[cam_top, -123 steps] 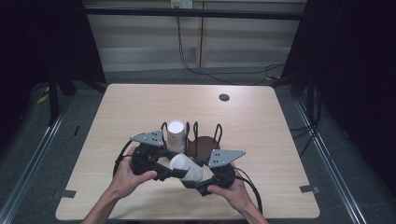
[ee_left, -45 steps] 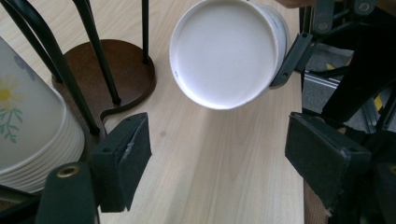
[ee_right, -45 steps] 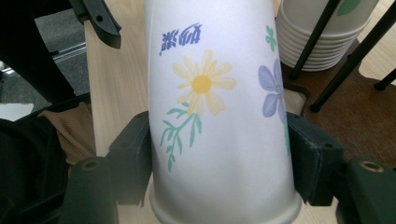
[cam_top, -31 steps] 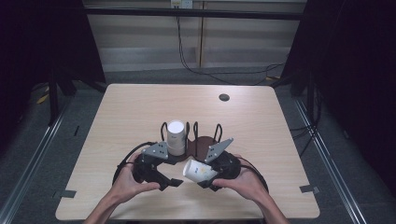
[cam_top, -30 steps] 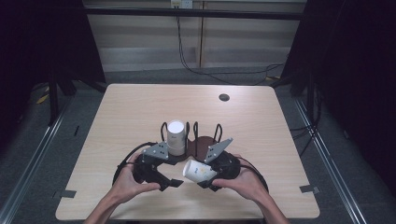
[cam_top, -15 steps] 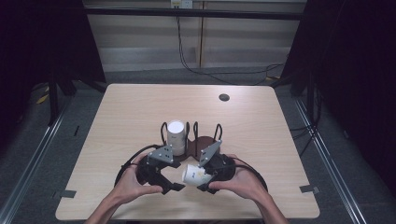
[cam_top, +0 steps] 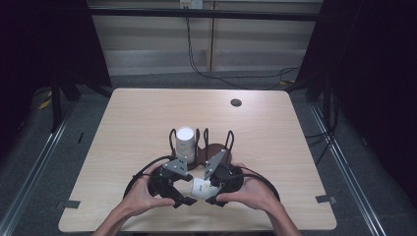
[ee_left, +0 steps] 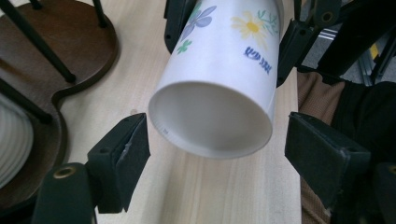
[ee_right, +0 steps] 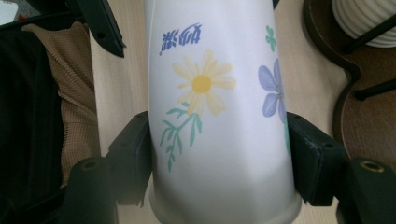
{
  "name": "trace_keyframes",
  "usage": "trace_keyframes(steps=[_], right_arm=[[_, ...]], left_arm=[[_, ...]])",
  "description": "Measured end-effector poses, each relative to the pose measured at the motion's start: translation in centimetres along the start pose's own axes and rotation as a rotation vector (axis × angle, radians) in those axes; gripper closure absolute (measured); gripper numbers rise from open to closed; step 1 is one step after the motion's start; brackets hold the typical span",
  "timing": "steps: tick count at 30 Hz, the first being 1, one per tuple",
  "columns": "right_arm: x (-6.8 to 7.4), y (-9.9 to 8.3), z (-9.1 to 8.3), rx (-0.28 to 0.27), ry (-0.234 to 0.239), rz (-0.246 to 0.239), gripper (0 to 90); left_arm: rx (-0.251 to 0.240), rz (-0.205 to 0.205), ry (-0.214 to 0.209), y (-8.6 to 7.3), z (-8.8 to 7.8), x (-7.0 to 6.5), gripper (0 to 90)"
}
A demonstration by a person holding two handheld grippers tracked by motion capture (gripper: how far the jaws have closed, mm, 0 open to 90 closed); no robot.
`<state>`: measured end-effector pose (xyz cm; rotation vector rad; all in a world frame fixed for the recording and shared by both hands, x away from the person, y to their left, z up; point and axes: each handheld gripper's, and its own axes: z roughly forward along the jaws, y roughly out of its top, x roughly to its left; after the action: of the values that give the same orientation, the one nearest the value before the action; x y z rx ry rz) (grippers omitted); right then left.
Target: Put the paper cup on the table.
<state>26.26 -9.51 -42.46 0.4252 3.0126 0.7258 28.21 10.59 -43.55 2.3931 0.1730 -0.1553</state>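
A white paper cup (ee_right: 219,93) printed with a yellow daisy and blue flowers lies sideways just above the table's near edge (cam_top: 199,186). My right gripper (ee_right: 219,158) is shut on its body near the base, both pads pressed on its sides. The cup's open mouth (ee_left: 210,119) points at my left gripper (ee_left: 217,144), whose jaws stand open on either side of the rim; the left pad is almost at the rim and a gap shows at the right one. In the high view the left gripper (cam_top: 183,194) and right gripper (cam_top: 210,191) face each other, a hand on each.
Just beyond the grippers stands a dark wooden holder (cam_top: 212,149) with black wire posts, and a white ribbed cup (cam_top: 185,141) sits in its left side. A small dark round spot (cam_top: 235,102) lies at the table's far right. The person's sleeve (ee_right: 70,93) is close behind.
The two grippers have drawn a little closer together, so the cup's mouth now lies between the left jaws. The right gripper keeps its hold on the cup.
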Motion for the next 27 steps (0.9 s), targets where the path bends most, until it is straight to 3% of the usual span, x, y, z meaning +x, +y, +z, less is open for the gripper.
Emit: trace_keyframes(steps=[10,14,22,27], right_arm=[[0.38,0.5,0.93,0.013,0.024,-0.02,31.8],[0.41,0.5,0.78,0.004,0.022,-0.02,31.8],[0.6,0.72,0.78,-0.015,0.023,-0.032,31.9],[0.66,0.73,0.8,-0.02,0.031,-0.046,31.9]], left_arm=[[-0.013,-0.005,-0.005,-0.1,0.0,-0.09,31.4],[-0.02,0.021,0.028,0.02,-0.18,-0.47,32.7],[-0.016,0.003,-0.007,-0.06,0.25,-0.34,31.3],[-0.007,0.02,-0.008,0.06,0.19,-0.5,32.1]])
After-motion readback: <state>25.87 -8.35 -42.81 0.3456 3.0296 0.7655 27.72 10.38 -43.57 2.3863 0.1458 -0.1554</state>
